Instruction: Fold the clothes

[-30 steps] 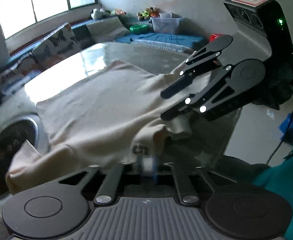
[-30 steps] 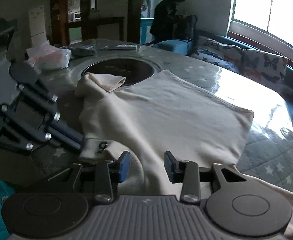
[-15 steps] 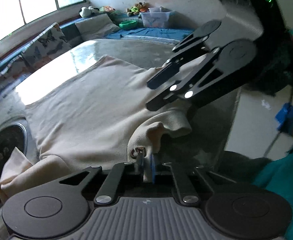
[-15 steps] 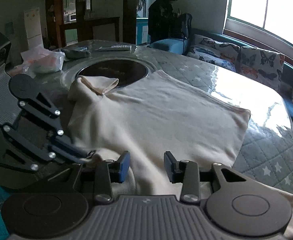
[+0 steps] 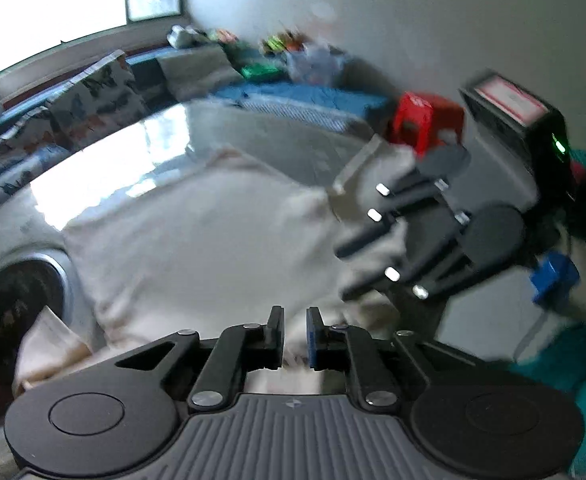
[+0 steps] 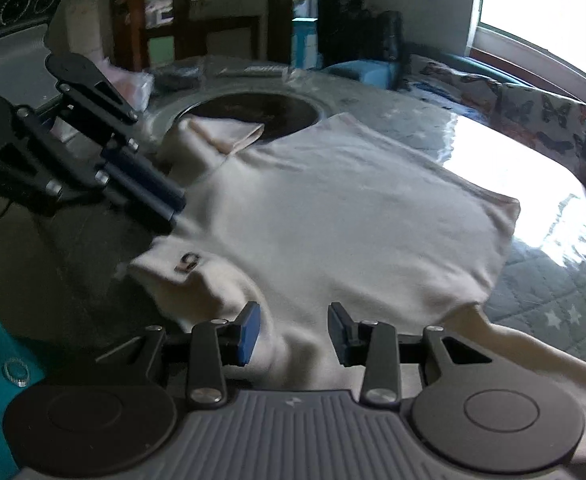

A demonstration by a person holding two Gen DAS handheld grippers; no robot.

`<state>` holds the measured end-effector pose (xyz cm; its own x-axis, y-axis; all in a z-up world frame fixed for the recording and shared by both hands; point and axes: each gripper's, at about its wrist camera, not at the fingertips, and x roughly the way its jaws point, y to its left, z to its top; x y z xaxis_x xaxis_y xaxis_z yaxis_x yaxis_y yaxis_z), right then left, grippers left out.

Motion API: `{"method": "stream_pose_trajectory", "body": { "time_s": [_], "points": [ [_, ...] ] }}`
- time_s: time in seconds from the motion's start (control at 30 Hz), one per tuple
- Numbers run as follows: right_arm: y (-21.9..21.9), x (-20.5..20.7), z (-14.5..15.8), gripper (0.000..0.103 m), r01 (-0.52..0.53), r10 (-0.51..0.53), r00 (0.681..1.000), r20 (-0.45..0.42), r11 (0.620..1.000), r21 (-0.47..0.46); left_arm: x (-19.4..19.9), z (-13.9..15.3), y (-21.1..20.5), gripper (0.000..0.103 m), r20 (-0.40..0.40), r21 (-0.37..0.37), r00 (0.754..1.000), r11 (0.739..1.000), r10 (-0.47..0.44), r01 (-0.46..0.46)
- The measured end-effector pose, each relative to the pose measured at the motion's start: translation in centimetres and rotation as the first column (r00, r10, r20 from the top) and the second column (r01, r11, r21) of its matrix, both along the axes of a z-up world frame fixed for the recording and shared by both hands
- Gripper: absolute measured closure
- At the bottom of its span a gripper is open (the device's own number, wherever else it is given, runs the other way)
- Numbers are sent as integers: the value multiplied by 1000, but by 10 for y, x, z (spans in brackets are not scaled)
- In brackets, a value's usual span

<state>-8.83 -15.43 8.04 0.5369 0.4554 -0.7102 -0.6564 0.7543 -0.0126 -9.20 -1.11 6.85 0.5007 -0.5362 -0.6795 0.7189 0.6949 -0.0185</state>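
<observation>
Both tongs (image 5: pixel 294 334) (image 6: pixel 294 332) gape empty near you; your right one straddles the cream shirt (image 6: pixel 333 208), which stretches far-right.

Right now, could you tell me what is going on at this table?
A person is folding a cream shirt spread over a quilted table, with a two-finger gripper in each hand. The left gripper has its jaws slightly apart at the shirt's near edge, with cloth showing between them; the blur hides whether it grips. The right gripper is open over the near edge, holding nothing. One sleeve lies folded by the dark round inset.
</observation>
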Motion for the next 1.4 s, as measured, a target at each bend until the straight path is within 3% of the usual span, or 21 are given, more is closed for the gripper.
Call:
{"method": "stream_pose_trajectory", "body": {
  "time_s": [0.27,0.33,0.63,0.8,0.97,1.1,1.27,1.4],
  "points": [
    [-27,24,-6,66,165,-166,986,10,986,30,50,-36,-12,85,-108,-29,982,987,156,-160],
    [-34,25,-11,66,190,-190,982,-2,981,24,52,-47,-12,76,-118,-10,978,985,171,-173],
    [-48,28,-12,64,253,-254,967,15,967,20,44,-54,-11,61,-105,-20,977,982,184,-187],
    [-54,27,-10,60,274,-274,961,15,962,18,42,-53,-14,59,-109,-39,978,982,179,-184],
    [-61,26,-8,61,295,-295,955,16,955,15,39,-38,7,59,-64,-54,975,975,213,-217],
    [-54,24,6,61,265,-266,963,40,964,33,48,-24,39,59,5,-36,946,945,324,-324],
    [-33,33,13,60,194,-196,979,56,980,42,72,-22,72,59,74,44,896,896,438,-441],
    [-19,42,7,60,165,-167,985,45,985,39,87,-33,78,59,84,118,901,894,426,-433]
  ]
}}
